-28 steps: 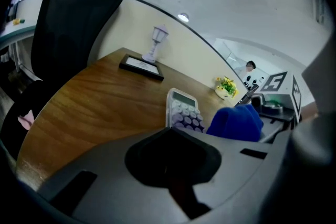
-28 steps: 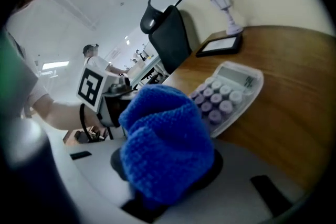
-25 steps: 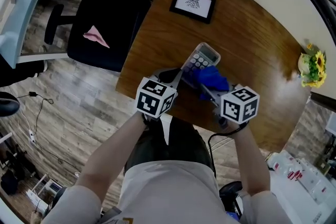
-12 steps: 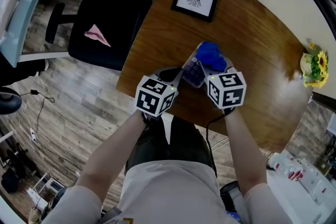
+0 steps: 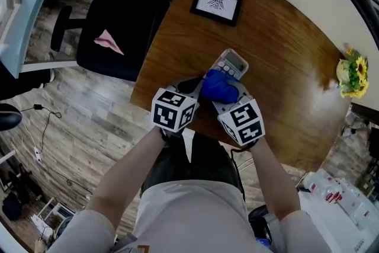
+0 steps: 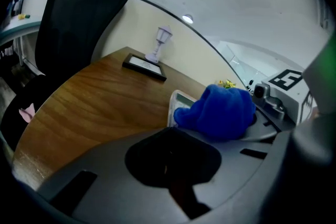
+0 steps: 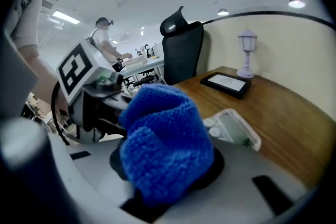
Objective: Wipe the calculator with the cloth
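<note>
Cloth (image 5: 219, 86), clamped in right tongs (image 5: 225, 98), slides back along calculator (image 5: 232, 61) toward near edge of bench (image 5: 284, 68), baring display; left tongs (image 5: 195, 87) closed beside it; wiping under way.

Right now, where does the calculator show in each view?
Head view: calculator at centre, its far end poking out past the blue cloth.
Left gripper view: centre, just left of the blue cloth.
Right gripper view: right of centre, right of the blue cloth.
Shared landmark: picture frame beyond it.
</note>
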